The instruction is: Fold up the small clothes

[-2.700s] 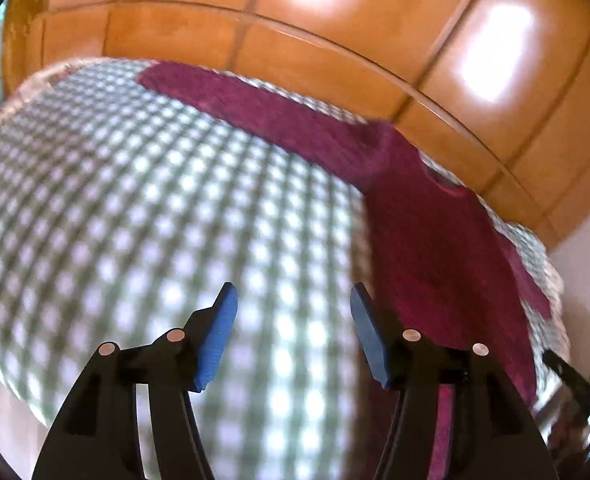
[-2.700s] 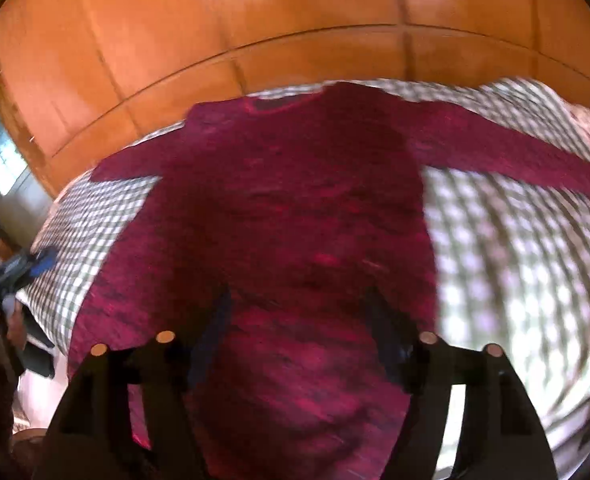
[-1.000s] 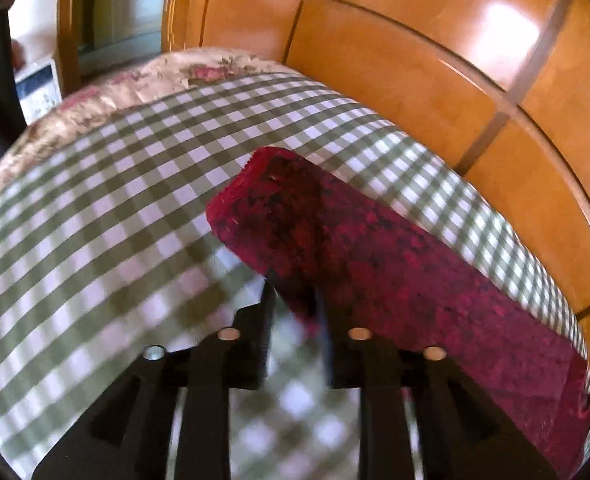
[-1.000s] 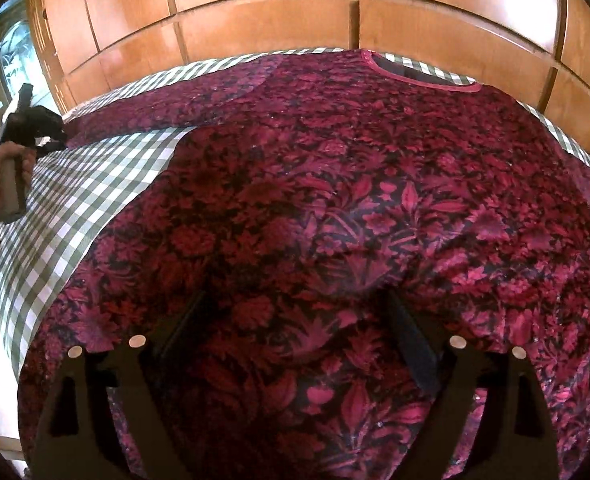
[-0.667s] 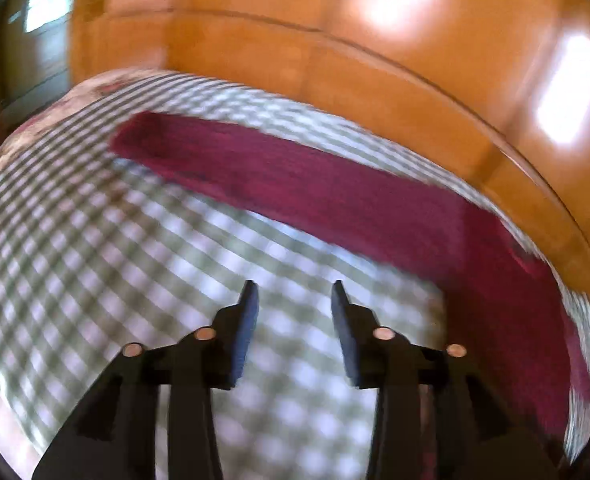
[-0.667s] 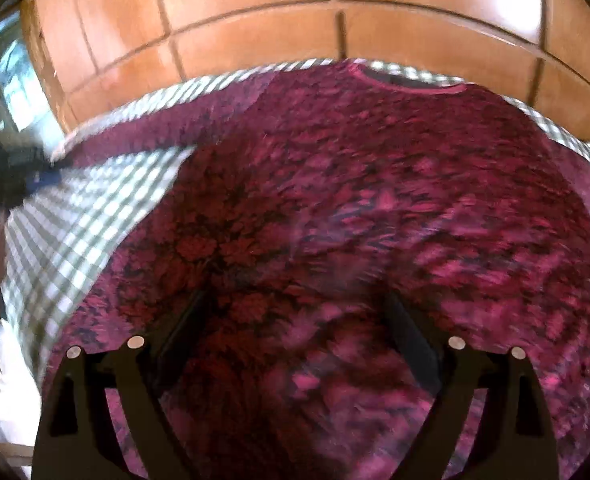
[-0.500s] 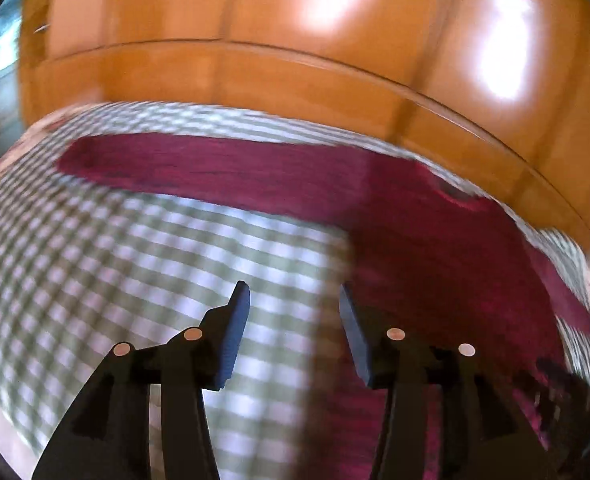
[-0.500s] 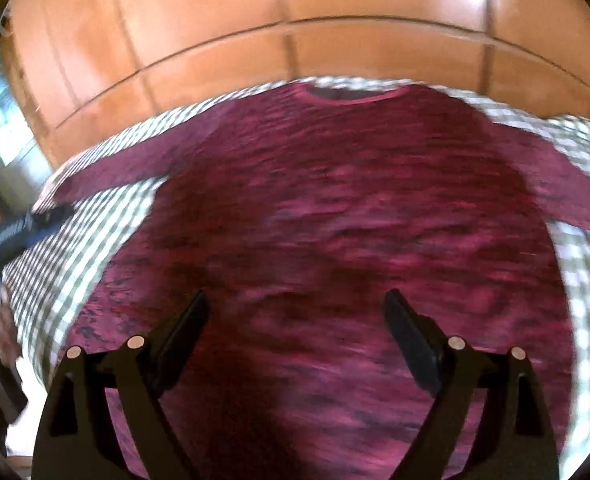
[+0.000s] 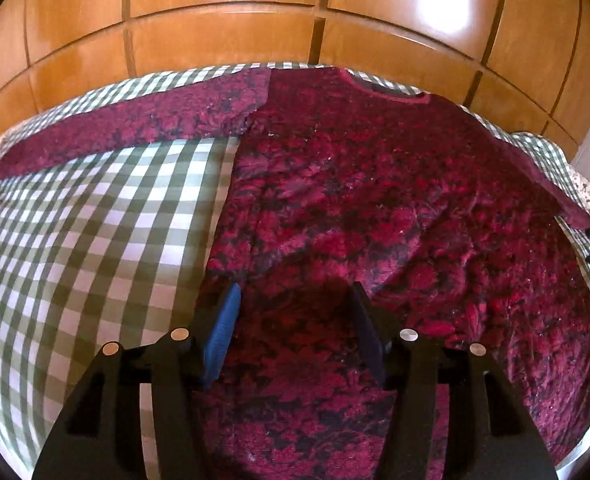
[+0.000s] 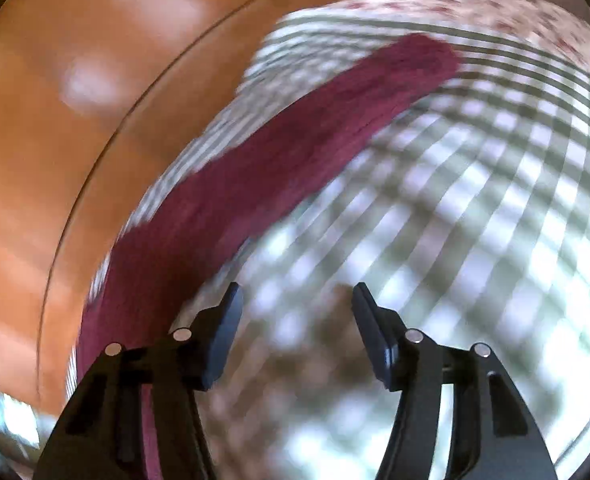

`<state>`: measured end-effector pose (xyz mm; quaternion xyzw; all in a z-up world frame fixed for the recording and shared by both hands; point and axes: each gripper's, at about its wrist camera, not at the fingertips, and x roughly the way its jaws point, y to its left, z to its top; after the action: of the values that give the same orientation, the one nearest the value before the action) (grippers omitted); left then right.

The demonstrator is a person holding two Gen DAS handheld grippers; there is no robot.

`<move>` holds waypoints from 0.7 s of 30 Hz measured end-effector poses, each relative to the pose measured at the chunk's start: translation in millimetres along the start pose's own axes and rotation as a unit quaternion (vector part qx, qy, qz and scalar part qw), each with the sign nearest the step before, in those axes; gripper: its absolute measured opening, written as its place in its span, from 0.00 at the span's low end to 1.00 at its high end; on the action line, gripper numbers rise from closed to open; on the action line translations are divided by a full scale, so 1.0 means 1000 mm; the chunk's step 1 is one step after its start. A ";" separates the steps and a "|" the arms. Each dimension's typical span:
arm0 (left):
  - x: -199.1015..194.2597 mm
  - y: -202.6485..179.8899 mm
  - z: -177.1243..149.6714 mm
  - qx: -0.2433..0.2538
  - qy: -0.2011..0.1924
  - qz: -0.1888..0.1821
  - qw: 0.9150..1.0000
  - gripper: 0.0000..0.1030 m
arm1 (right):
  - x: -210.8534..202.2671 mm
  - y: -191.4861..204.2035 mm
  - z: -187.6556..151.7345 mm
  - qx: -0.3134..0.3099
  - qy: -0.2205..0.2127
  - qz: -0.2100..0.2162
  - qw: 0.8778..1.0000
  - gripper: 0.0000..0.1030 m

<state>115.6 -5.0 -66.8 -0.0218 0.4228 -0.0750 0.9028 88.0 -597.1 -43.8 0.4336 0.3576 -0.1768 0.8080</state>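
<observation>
Left wrist view — no legible writing; left tongs [image 9: 293,320] opening over red sweater [image 9: 375,200], right tongs [image 10: 294,318] closing, empty

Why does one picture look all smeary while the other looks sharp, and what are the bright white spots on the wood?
Right wrist view: smeared by motion blur, so the red sleeve and checked cloth streak. Left wrist view: sharp, the sweater pattern is clear. Both views: light glares off the shiny wooden panels, and the fisheye lens bends straight lines.
</observation>
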 end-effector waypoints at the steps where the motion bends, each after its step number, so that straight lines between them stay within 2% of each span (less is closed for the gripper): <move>1: 0.002 -0.002 -0.001 0.002 0.000 0.002 1.000 0.55 | 0.009 -0.007 0.016 0.025 -0.005 0.003 1.000 0.53; 6: 0.004 -0.006 -0.003 0.007 0.001 0.008 1.000 0.57 | 0.035 -0.014 0.059 0.070 -0.027 -0.009 0.997 0.50; 8: 0.005 -0.007 -0.003 0.008 0.001 0.011 1.000 0.57 | 0.042 -0.019 0.069 0.085 -0.031 -0.015 0.996 0.45; 10: 0.007 -0.008 -0.003 0.010 0.002 0.015 1.000 0.58 | 0.049 -0.026 0.078 0.082 -0.030 -0.026 0.996 0.26; 12: 0.008 -0.011 -0.002 0.014 0.005 0.018 1.000 0.59 | 0.051 -0.026 0.082 0.061 -0.024 -0.047 0.997 0.12; 13: 0.008 -0.011 -0.002 0.015 0.005 0.019 1.000 0.59 | 0.048 -0.025 0.084 0.050 -0.028 -0.055 0.997 0.10; 15: 0.008 -0.010 -0.002 0.015 0.008 0.017 1.000 0.59 | 0.041 -0.031 0.087 0.033 -0.053 -0.082 0.995 0.08; 17: 0.010 -0.009 -0.002 0.013 0.009 0.017 1.000 0.60 | 0.045 -0.043 0.086 0.044 -0.043 -0.090 0.994 0.08; 21: 0.011 -0.009 -0.002 0.017 0.009 0.017 1.000 0.62 | 0.047 -0.033 0.084 0.013 -0.051 -0.113 0.992 0.08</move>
<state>120.5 -15.6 -75.4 0.0012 0.4296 -0.0667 0.9005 136.0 -683.4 -66.1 0.3917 0.3606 -0.2937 0.7939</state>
